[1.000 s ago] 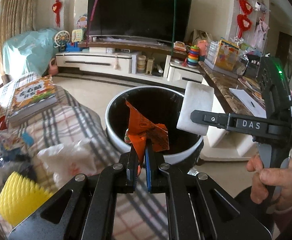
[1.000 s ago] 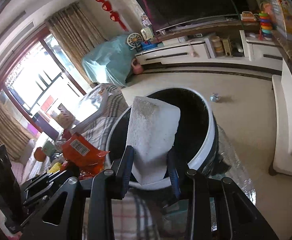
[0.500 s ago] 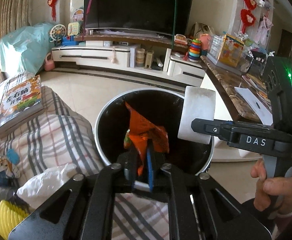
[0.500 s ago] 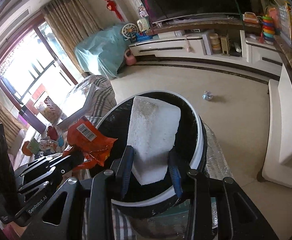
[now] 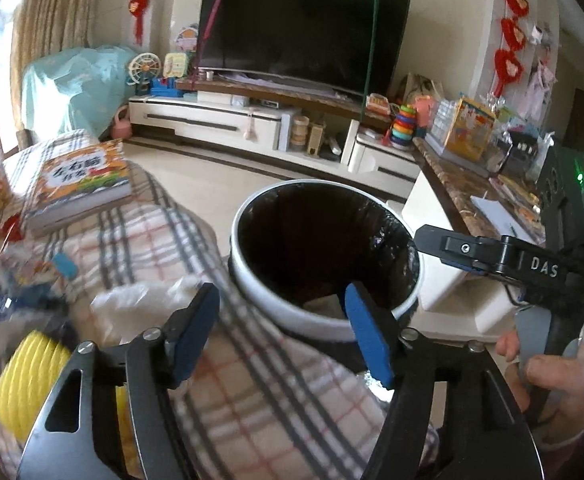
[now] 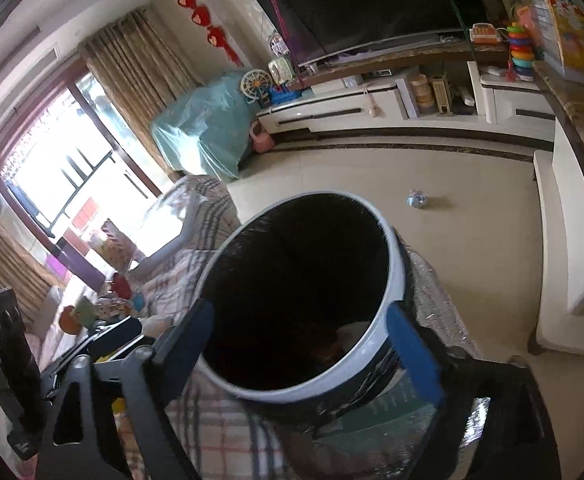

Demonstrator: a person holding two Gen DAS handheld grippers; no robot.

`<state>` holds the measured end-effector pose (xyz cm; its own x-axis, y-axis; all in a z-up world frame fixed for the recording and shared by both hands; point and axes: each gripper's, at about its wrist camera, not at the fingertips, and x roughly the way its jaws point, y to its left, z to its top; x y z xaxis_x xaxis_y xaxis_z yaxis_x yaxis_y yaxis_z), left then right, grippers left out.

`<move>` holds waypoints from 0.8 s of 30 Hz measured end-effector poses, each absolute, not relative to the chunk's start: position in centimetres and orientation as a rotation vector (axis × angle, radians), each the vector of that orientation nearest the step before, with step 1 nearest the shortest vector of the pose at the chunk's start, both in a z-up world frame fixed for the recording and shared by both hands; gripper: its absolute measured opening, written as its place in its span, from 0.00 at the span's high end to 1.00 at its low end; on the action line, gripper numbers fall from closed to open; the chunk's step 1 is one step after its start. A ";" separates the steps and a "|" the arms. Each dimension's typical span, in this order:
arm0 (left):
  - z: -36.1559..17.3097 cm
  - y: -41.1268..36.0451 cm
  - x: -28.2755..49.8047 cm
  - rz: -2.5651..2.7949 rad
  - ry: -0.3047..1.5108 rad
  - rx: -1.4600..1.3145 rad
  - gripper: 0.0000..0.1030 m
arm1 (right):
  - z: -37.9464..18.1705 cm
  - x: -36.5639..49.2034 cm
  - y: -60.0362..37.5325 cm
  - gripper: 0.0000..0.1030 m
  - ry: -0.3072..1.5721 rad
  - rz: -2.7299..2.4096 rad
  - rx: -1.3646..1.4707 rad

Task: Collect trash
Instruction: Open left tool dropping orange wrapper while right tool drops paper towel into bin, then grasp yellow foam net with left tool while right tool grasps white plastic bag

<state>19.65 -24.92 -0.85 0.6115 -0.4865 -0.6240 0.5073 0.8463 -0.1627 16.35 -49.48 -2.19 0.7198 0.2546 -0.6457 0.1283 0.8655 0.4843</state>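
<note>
left hand-held gripper [image 5: 282,330]: jaws opening, nothing between them, near rim of trash bin [image 5: 276,308] | right hand-held gripper [image 6: 311,344]: jaws opening wide over the bin, nothing gripped | trash: pale piece [image 5: 323,304] lies deep in the bin, possibly orange wrapper beside it, too dark to tell | plaid cloth [image 5: 252,392] under left gripper

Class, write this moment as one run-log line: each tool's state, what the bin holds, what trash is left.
left tool: opening, empty | right tool: opening, empty | bin: white piece visible inside | yellow item: on plaid cover
</note>
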 end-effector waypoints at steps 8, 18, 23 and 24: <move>-0.7 -20.9 16.1 -0.555 0.701 -0.037 0.33 | -1.9 13.6 -46.4 0.10 0.727 0.078 0.545; -2.3 -15.2 13.4 -0.466 0.725 -0.094 0.32 | -2.2 11.8 -42.4 0.08 0.737 0.118 0.517; -3.3 -12.1 13.0 -0.400 0.740 -0.120 0.32 | -2.9 11.6 -40.4 0.08 0.757 0.155 0.509; -3.3 -11.9 13.0 -0.393 0.743 -0.123 0.32 | -3.0 11.7 -39.9 0.08 0.761 0.162 0.503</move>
<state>12.97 -11.87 -3.35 0.6675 -0.3904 -0.6341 0.3041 0.9202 -0.2465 11.67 -39.89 -3.00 0.7183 0.3176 -0.6190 0.0387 0.8701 0.4914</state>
